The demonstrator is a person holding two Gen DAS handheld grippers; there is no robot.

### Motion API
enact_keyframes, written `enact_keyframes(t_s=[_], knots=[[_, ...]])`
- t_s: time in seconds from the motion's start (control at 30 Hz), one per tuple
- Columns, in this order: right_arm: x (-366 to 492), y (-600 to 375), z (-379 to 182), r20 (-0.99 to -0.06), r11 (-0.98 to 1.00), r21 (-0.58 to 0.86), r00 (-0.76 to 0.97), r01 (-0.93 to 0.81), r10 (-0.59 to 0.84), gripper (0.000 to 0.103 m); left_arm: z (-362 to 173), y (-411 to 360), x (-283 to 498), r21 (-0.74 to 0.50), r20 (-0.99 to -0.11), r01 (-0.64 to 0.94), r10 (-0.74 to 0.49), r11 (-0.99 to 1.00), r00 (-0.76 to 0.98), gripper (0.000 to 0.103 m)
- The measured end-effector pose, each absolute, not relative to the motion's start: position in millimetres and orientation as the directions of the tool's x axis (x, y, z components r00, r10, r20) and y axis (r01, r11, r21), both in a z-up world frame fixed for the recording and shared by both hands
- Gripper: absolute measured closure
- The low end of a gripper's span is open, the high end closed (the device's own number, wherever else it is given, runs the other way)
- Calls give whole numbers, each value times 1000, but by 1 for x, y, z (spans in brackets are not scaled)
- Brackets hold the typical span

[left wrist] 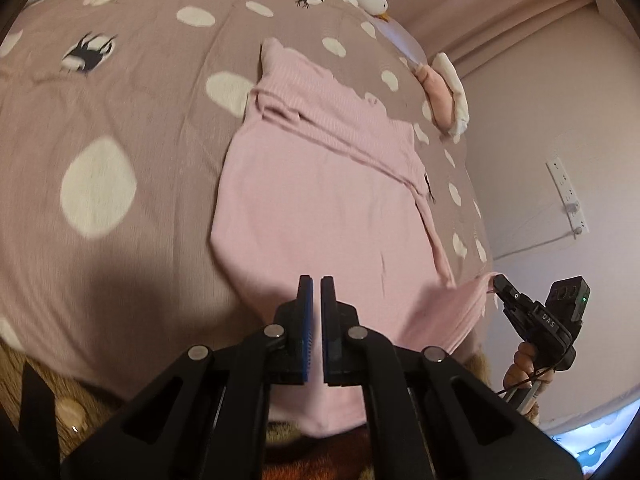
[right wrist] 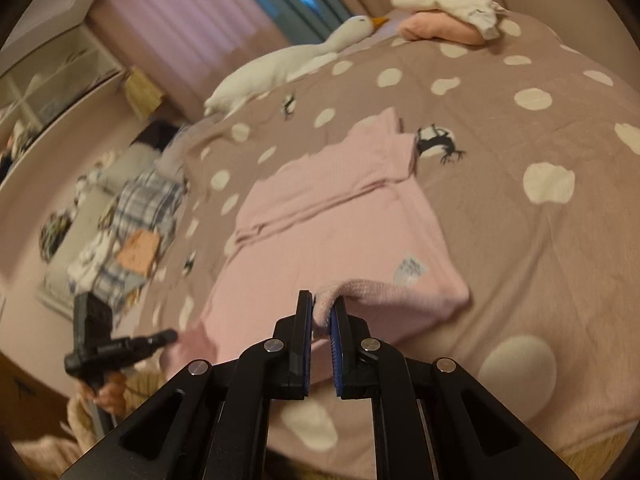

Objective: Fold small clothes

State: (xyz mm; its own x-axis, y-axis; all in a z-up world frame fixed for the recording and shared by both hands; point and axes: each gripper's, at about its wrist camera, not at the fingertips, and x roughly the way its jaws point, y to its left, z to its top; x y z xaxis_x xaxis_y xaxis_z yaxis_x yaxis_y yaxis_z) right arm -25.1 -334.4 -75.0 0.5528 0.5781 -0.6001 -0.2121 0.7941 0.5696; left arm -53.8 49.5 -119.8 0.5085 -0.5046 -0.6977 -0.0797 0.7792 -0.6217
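Two hand-held grippers work at the near edge of a bed. The right hand-held gripper (right wrist: 322,307) pinches a bunched corner of a pink garment (right wrist: 320,232) between its blue-padded fingers; in the left wrist view the same tool (left wrist: 498,282) shows at the right, its tip closed on a lifted, stretched flap of the pink cloth, with the person's hand (left wrist: 524,368) wrapped around its handle.

The left hand-held gripper (left wrist: 316,292) has its fingers nearly pressed together, a thin slit between the blue pads, and from its own view nothing sits in that slit; it hangs over the near end of the garment. In the right wrist view this tool (right wrist: 170,335) has its tip at the garment's near left corner, but whether it grips the cloth there I cannot tell.

Beyond the fingers, the pink garment lies mostly flat on the bedspread (left wrist: 120,120), which is mauve with white spots and small dark animal prints. A ribbed fold crosses its far half, and a small pale label (right wrist: 409,270) shows near the right side.

Farther off, a stack of folded clothes (right wrist: 448,20), pink under white, rests near the far edge of the bed. A white plush goose (right wrist: 280,68) with an orange beak lies just beside it. Curtains (right wrist: 180,12) hang behind.
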Motion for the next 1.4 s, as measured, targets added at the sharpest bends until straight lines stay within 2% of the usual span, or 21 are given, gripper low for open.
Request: enact_keyframes(t_s=[0.1, 0.33, 0.43, 0.5, 0.57, 0.8, 1.1, 1.4], knots=[[-4, -339, -80, -623, 810, 564, 560, -161, 545, 93, -122, 55, -37, -645, -687, -94, -520, 759, 508, 102], [25, -333, -99, -675, 846, 524, 558, -97, 482, 93, -130, 59, -27, -581, -743, -112, -469, 806, 478, 103], [32, -330, -104, -688, 864, 496, 568, -86, 452, 93, -133, 60, -37, -517, -785, -124, -412, 847, 462, 85], [35, -327, -106, -696, 877, 474, 576, -81, 429, 93, -131, 64, -46, -504, -791, -129, -397, 854, 465, 51], [37, -326, -109, -701, 883, 463, 579, -76, 418, 94, -125, 66, -59, -486, -785, -122, -371, 865, 496, 42], [43, -328, -117, -716, 904, 426, 596, -41, 364, 94, -121, 52, -83, -417, -784, -48, -332, 908, 524, 40], [42, -324, -119, -729, 922, 381, 590, -73, 348, 94, -142, 43, -52, -269, -830, -65, -197, 961, 522, 41], [30, -349, -102, -697, 927, 369, 642, -59, 319, 94, -161, 54, -41, -322, -848, -135, -222, 937, 481, 42]])
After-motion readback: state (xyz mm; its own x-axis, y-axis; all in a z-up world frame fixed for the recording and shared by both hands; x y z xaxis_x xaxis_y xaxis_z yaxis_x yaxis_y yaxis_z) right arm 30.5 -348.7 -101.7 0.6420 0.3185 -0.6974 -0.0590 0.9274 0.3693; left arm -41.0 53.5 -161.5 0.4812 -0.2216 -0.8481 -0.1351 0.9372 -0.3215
